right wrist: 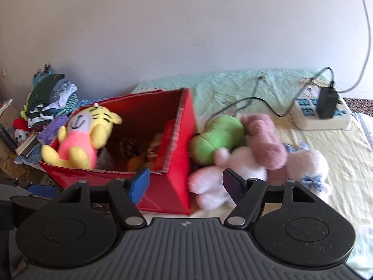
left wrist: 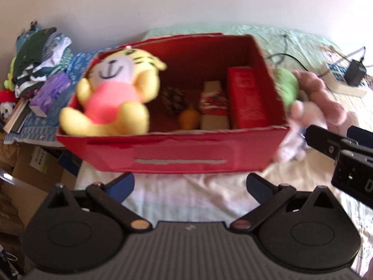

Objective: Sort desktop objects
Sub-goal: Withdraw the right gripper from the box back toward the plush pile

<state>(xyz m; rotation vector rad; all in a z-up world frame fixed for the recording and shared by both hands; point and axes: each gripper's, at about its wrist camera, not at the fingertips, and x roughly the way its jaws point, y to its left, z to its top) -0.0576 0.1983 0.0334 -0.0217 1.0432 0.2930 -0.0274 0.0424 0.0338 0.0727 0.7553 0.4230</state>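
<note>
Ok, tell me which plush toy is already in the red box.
The yellow tiger plush in pink: it sits on the box's left corner; the green, mauve and pale pink ones lie outside.

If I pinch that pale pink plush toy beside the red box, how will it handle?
The pale pink plush toy looks soft and fuzzy, so it will probably squash between the fingers and droop. It seems light. The mauve plush lies against it, so that may drag along.

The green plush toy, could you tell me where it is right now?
In the right wrist view the green plush toy lies on the bed just right of the red box, outside it, touching the pink plush toys to its right.
</note>
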